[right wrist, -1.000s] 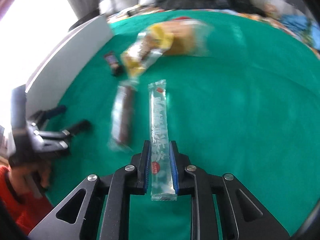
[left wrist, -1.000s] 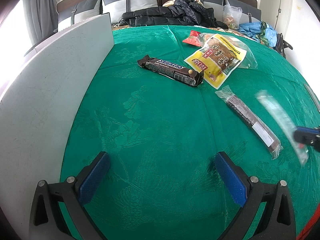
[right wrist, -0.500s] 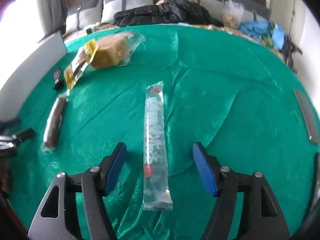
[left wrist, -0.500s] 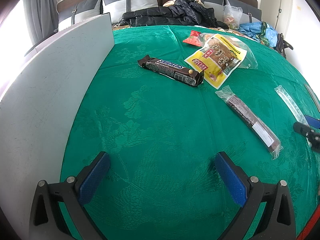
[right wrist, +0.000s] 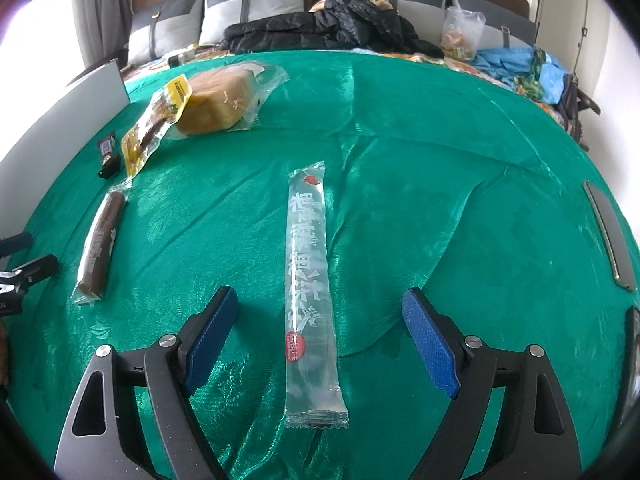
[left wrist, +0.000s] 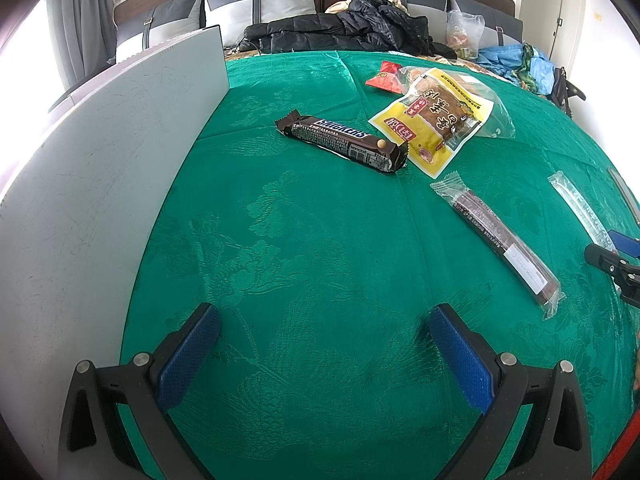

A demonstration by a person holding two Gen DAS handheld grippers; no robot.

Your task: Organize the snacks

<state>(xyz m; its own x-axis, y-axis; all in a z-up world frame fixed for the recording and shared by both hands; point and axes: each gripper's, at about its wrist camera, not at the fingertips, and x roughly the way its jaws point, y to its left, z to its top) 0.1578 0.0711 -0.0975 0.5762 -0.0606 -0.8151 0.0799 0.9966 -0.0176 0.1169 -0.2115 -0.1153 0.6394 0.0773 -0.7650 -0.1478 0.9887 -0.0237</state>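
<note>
Both tools spread wide over the green cloth, snacks lying loose.

The left tool (left wrist: 324,344) hovers low over bare green cloth (left wrist: 304,248) beside a grey board (left wrist: 100,184), its blue pads wide apart and holding nothing. The right tool (right wrist: 316,332) hovers level with its pads wide apart either side of the near end of one clear stick packet (right wrist: 310,276), not touching it; the packet lies flat, pointing away from the tool. Five snacks show in the left view: one chocolate bar (left wrist: 344,142), one yellow packet (left wrist: 434,122) just beside the bar's end, one red packet (left wrist: 386,76) behind it, one dark stick (left wrist: 500,236) nearer the right tool, and the clear stick packet at the right edge. The right view adds one bagged bread loaf (right wrist: 220,102) behind the yellow packet.
</note>
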